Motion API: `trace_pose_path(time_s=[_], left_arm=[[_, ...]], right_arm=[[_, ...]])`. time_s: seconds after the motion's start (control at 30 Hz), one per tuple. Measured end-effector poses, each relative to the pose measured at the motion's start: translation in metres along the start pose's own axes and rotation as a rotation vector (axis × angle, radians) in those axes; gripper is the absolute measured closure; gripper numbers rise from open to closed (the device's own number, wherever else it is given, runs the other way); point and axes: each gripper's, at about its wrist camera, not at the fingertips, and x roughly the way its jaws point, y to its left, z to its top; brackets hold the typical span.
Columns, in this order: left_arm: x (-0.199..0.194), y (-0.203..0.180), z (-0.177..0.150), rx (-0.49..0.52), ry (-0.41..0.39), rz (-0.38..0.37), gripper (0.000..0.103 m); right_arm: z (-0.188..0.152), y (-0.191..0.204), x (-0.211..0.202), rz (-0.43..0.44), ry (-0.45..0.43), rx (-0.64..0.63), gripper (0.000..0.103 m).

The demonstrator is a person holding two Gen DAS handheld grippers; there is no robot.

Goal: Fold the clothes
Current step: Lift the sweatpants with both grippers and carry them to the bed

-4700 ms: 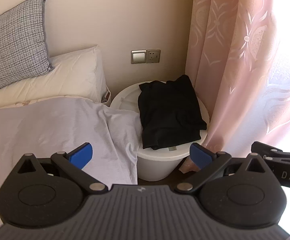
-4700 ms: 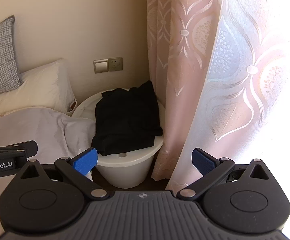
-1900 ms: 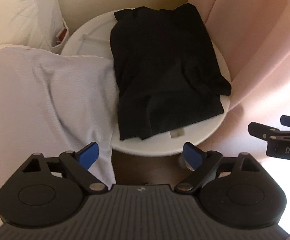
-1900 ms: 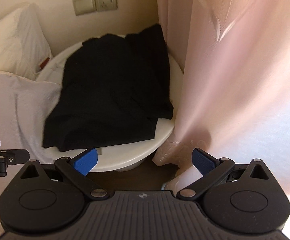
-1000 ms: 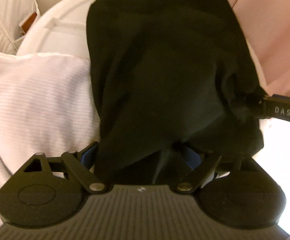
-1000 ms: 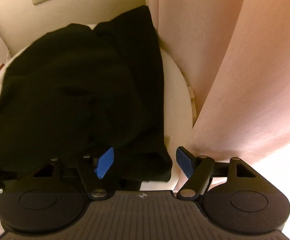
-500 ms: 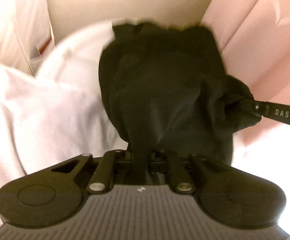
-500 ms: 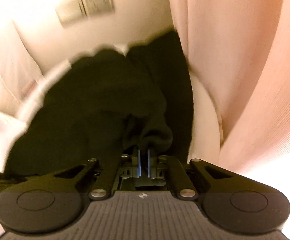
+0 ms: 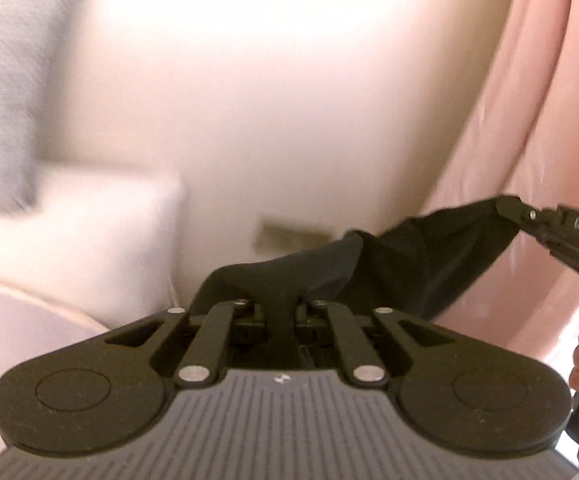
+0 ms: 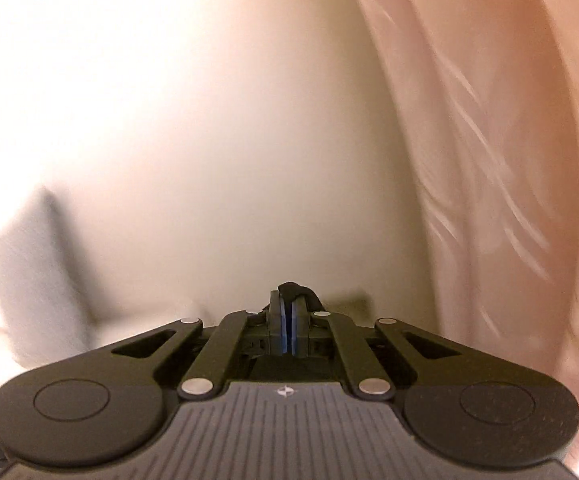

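A black garment [image 9: 389, 264] hangs stretched in the air between my two grippers. My left gripper [image 9: 281, 312] is shut on one edge of it, with cloth bunched between the jaws. My right gripper [image 9: 509, 206] shows at the right of the left wrist view, shut on the other edge and held higher. In the right wrist view the right gripper [image 10: 289, 320] is shut, with only a small black fold of the garment [image 10: 295, 290] showing above the blue pads. The rest of the garment is hidden there.
A cream wall fills both views. A pink curtain [image 9: 549, 100] hangs at the right, also in the right wrist view [image 10: 509, 140]. A white pillow [image 9: 89, 232] and a grey cushion [image 9: 5, 100] lie at the left. A wall socket plate [image 9: 293, 232] is behind the garment.
Both grippers have lifted the black garment off the white round table and tilted upward toward the wall. The garment now hangs stretched between them; the table is out of view.
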Motion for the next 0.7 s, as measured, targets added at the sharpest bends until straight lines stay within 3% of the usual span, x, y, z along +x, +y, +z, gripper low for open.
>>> trace_pose_path(time_s=[0.13, 0.3, 0.4, 0.57, 0.7], left_arm=[[-0.083, 0.024, 0.042, -0.03, -0.159, 0.043, 0.098], [-0.22, 0.058, 0.051, -0.096, -0.316, 0.18, 0.098], [-0.311, 0.081, 0.044, -0.131, -0.394, 0.311, 0.098], [-0.473, 0.114, 0.032, -0.163, -0.493, 0.584, 0.098], [-0.594, 0.101, 0.013, -0.123, -0.583, 0.836, 0.098]], right_arm=[[0.032, 0.048, -0.039, 0.147, -0.119, -0.025, 0.1], [0.051, 0.114, -0.086, 0.385, -0.165, -0.012, 0.1], [0.051, 0.164, -0.113, 0.553, -0.155, -0.019, 0.1], [0.03, 0.259, -0.145, 0.842, -0.061, 0.013, 0.1], [0.006, 0.342, -0.184, 1.093, 0.04, 0.069, 0.1]])
